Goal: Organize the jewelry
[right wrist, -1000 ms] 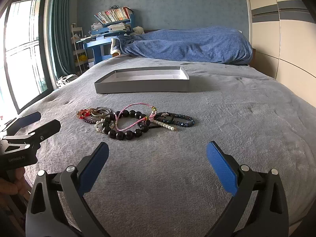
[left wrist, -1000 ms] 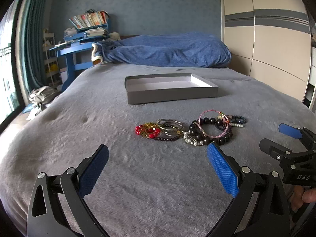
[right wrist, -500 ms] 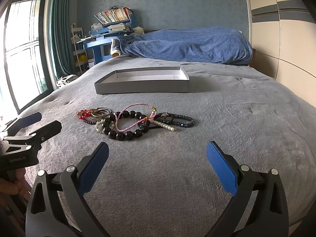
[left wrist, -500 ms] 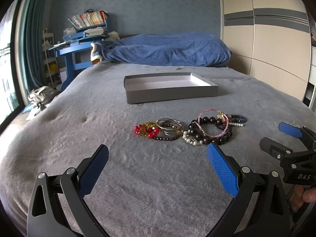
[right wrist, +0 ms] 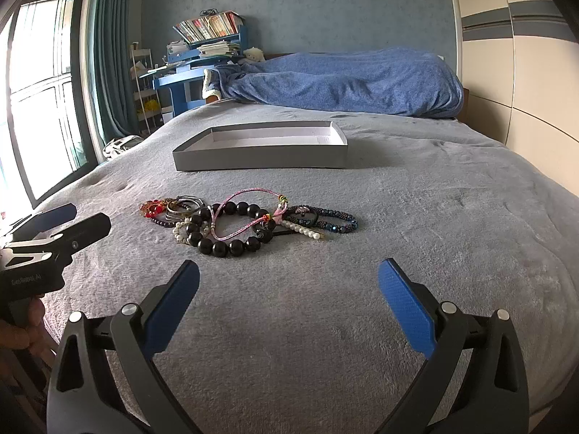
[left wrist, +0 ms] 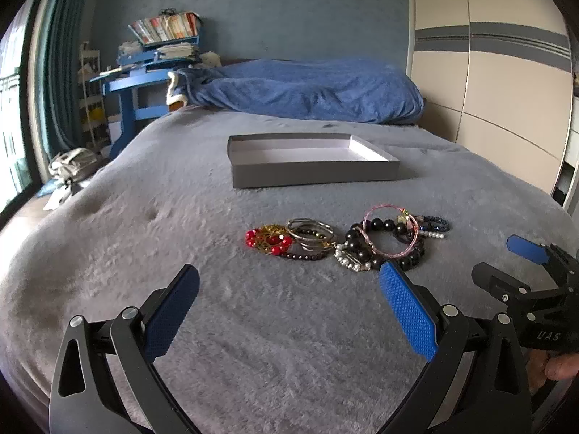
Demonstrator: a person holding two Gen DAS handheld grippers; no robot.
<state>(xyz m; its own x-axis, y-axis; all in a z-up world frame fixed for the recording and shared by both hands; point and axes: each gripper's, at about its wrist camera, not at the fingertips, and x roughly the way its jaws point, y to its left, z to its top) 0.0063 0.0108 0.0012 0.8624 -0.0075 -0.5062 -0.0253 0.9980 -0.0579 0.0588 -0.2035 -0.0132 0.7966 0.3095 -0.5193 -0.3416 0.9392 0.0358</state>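
Note:
A heap of bracelets lies on the grey bed cover: a red and gold bracelet (left wrist: 269,240), silver bangles (left wrist: 310,230), a black bead bracelet (right wrist: 231,244), a pink cord bracelet (right wrist: 249,213) and a dark blue beaded one (right wrist: 334,218). Behind them stands an empty grey tray (left wrist: 311,171), also in the right wrist view (right wrist: 260,155). My left gripper (left wrist: 287,287) is open, short of the heap, nothing between its fingers. My right gripper (right wrist: 288,282) is open too, just in front of the black beads. Each gripper shows in the other's view, the right one (left wrist: 506,258) and the left one (right wrist: 77,218).
A rumpled blue duvet (right wrist: 343,81) lies across the head of the bed. A blue desk with stacked books (left wrist: 155,58) stands at the left, a window with curtains (right wrist: 47,97) beyond it. Wardrobe doors (left wrist: 506,83) line the right side. A hand (right wrist: 21,329) holds the left gripper.
Both grippers have crept slightly closer to the heap of bracelets. Their jaws stay open and nothing on the bed has moved.

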